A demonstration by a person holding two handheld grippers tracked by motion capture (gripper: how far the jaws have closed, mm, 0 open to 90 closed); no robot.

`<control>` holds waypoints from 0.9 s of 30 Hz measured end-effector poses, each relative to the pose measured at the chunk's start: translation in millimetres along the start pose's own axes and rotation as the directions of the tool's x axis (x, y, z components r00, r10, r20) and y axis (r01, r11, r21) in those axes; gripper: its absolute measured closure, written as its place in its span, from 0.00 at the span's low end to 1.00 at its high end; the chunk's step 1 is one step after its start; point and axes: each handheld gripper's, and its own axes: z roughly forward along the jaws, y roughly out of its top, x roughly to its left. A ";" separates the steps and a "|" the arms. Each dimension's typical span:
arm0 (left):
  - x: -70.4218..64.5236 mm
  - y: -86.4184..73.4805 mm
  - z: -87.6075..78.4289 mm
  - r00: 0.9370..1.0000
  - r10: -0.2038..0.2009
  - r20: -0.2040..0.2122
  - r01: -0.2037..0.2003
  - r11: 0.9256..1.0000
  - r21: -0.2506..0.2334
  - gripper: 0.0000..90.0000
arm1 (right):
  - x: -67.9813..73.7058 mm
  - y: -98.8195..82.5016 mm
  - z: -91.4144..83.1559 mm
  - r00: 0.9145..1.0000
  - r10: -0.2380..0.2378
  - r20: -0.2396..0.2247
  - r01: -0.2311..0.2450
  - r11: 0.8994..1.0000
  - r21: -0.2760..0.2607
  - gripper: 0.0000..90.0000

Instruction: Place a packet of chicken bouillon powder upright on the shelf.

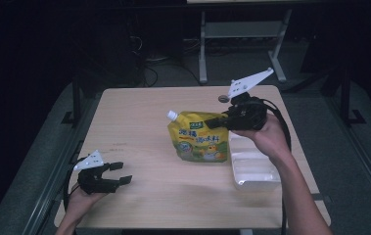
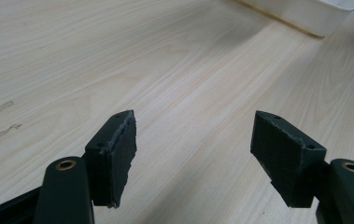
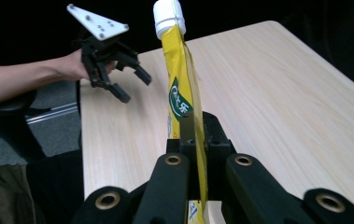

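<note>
High view: the right gripper is clamped on the top edge of a yellow pouch, holding it upright above the counter beside a white tray. The left gripper hangs near the front left corner, jaws apart.

Left gripper view: nothing sits between its pads.

Right gripper view: the pouch's edge is pinched, its white cap up. Pick-up looks done; setting it in the tray seems left.

Pouch stands on table, left of tray.
</note>
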 end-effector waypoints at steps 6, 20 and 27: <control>0.2 0.1 2.3 1.000 -0.011 0.001 0.011 1.000 0.006 0.31 | -8.5 -12.4 -16.7 0.999 0.027 0.040 -0.027 1.000 -0.004 0.99; 1.7 -1.4 3.0 1.000 -0.018 0.006 0.018 1.000 0.017 0.31 | -20.8 -52.8 -51.2 0.991 0.101 0.092 -0.099 0.995 -0.020 0.99; 2.1 -1.6 3.0 1.000 -0.018 0.003 0.018 1.000 0.020 0.32 | -21.6 -64.1 -62.3 0.987 0.112 0.114 -0.110 0.994 -0.025 0.99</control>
